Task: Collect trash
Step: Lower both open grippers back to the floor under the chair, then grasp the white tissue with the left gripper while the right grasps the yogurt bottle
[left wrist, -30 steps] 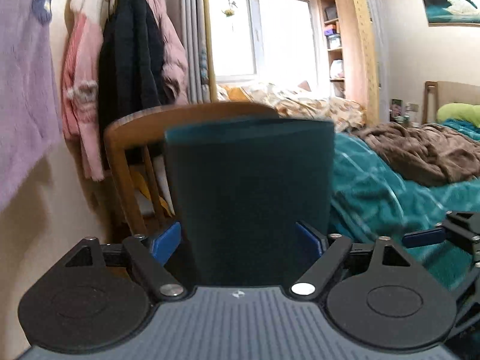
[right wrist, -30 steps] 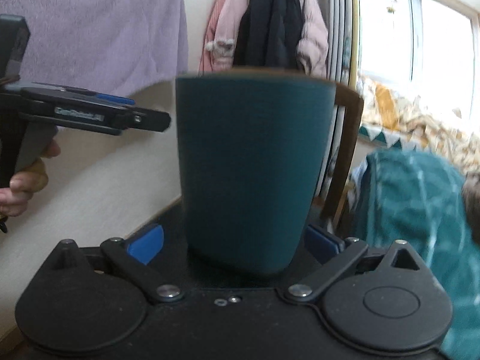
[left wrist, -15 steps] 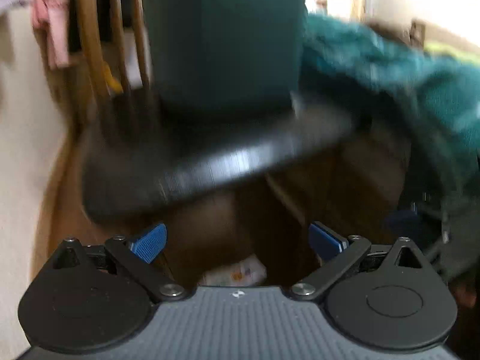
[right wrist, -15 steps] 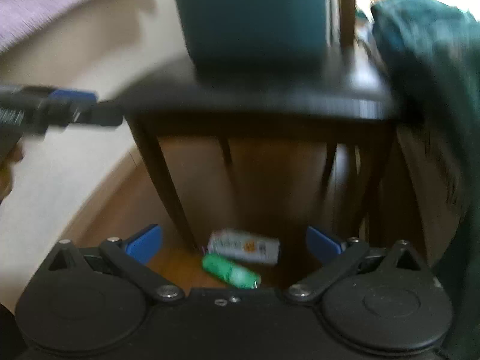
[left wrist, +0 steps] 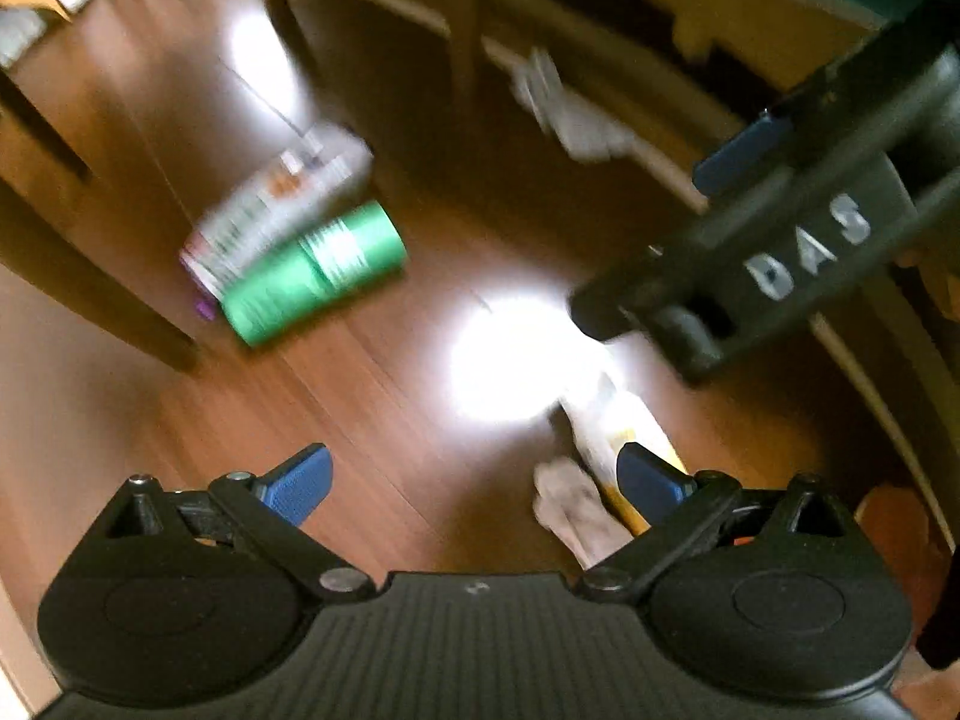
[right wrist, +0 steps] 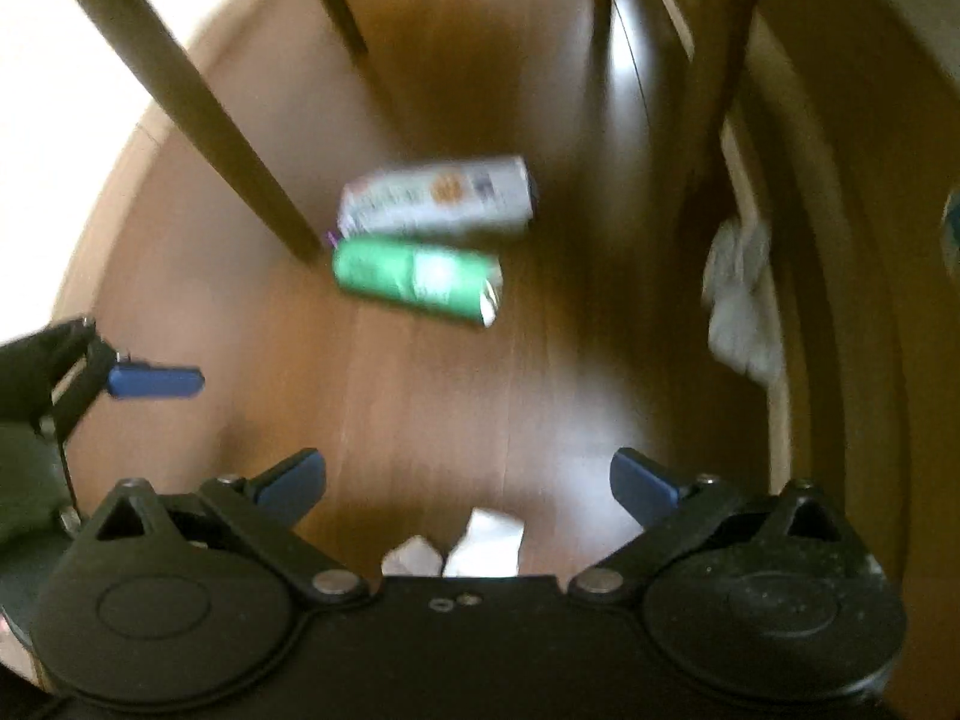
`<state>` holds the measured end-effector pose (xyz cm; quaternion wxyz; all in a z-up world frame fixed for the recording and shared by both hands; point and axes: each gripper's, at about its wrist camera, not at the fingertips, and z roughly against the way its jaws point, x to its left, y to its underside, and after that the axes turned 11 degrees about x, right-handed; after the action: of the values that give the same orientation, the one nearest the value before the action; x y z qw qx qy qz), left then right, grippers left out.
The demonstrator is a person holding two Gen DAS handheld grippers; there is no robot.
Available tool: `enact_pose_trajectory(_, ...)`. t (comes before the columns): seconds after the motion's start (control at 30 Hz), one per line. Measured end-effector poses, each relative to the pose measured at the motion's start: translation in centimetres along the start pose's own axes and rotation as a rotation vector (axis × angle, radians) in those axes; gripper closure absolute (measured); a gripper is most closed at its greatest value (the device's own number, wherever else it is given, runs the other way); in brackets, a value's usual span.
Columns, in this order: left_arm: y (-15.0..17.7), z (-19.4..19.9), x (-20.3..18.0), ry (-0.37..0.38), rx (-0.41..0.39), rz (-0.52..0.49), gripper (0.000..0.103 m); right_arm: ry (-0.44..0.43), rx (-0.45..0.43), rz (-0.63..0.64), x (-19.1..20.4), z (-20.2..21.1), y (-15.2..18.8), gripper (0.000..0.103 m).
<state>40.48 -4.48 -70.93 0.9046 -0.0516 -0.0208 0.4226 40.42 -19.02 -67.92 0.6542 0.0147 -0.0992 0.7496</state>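
A green carton lies on its side on the wood floor beside a white printed carton; both also show in the right wrist view, green and white. A yellow-and-white wrapper and crumpled paper lie near my left gripper's right finger. White paper scraps lie just before my right gripper. My left gripper is open and empty above the floor. My right gripper is open and empty. The frames are blurred.
Dark wooden table legs stand by the cartons. A white cloth lies at the right along a wooden bed frame. My right gripper's body crosses the left wrist view. A bright glare marks the floor.
Both grippers have tilted down from the teal bin on the dark table to the floor beneath it. The cartons and scraps have come into view.
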Motion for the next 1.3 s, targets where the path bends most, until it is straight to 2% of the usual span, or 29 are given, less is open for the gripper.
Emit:
enact_pose_trajectory(0.1,0.3,-3.6,-0.9,-0.001,0.102,-0.022,0.001,-0.006,0.094,-0.097,-1.1,-3.6,0.4,0.004)
enact_pose_trajectory(0.2,0.5,-6.6,-1.2,0.009,0.171,-0.006,0.001,-0.039,0.204,-0.172,-2.3,-6.6,0.8,0.007)
enact_pose_trajectory(0.27,0.6,-8.3,-1.3,-0.008,0.199,-0.002,0.001,-0.055,0.239,-0.198,-2.8,-7.9,0.9,0.009)
enact_pose_trajectory(0.4,0.8,-10.4,-1.1,0.045,0.238,0.039,0.001,-0.081,0.289,-0.216,-3.1,-10.4,1.2,0.015)
enact_pose_trajectory(0.47,0.8,-11.3,-1.1,0.078,0.25,0.052,0.001,-0.082,0.308,-0.21,-3.0,-11.0,1.7,0.016)
enact_pose_trajectory(0.63,1.0,-13.6,-1.8,0.078,0.3,0.051,0.002,-0.091,0.352,-0.19,-2.6,-12.3,2.3,0.02)
enact_pose_trajectory(0.7,0.9,-14.3,-1.7,0.1,0.314,0.068,0.002,-0.087,0.355,-0.186,-2.5,-12.8,2.4,0.023)
enact_pose_trajectory(0.83,0.9,-15.1,-1.9,0.1,0.335,0.066,0.002,-0.099,0.372,-0.219,-3.0,-14.3,2.7,0.026)
enact_pose_trajectory(0.93,0.7,-16.3,-2.0,0.105,0.378,0.06,0.004,-0.089,0.392,-0.221,-3.0,-15.3,3.0,0.032)
enact_pose_trajectory(1.0,0.9,-17.1,-2.3,0.081,0.407,0.039,0.015,-0.069,0.397,-0.213,-3.3,-15.7,3.3,0.039)
enact_pose_trajectory(1.1,0.9,-17.1,-2.5,0.067,0.403,0.031,0.015,-0.063,0.402,-0.203,-3.5,-15.9,3.4,0.048)
enact_pose_trajectory(1.17,0.8,-16.9,-2.6,0.053,0.388,0.025,0.025,-0.055,0.401,-0.197,-3.5,-15.9,3.5,0.049)
enact_pose_trajectory(1.23,0.7,-15.8,-2.9,0.031,0.357,0.021,0.059,-0.047,0.398,-0.188,-3.4,-15.8,3.5,0.049)
enact_pose_trajectory(1.27,0.6,-15.6,-2.8,0.041,0.348,0.028,0.071,-0.043,0.397,-0.183,-3.3,-15.8,3.6,0.049)
enact_pose_trajectory(1.3,0.5,-15.5,-2.5,0.073,0.351,0.042,0.091,-0.037,0.396,-0.177,-3.2,-15.7,3.6,0.05)
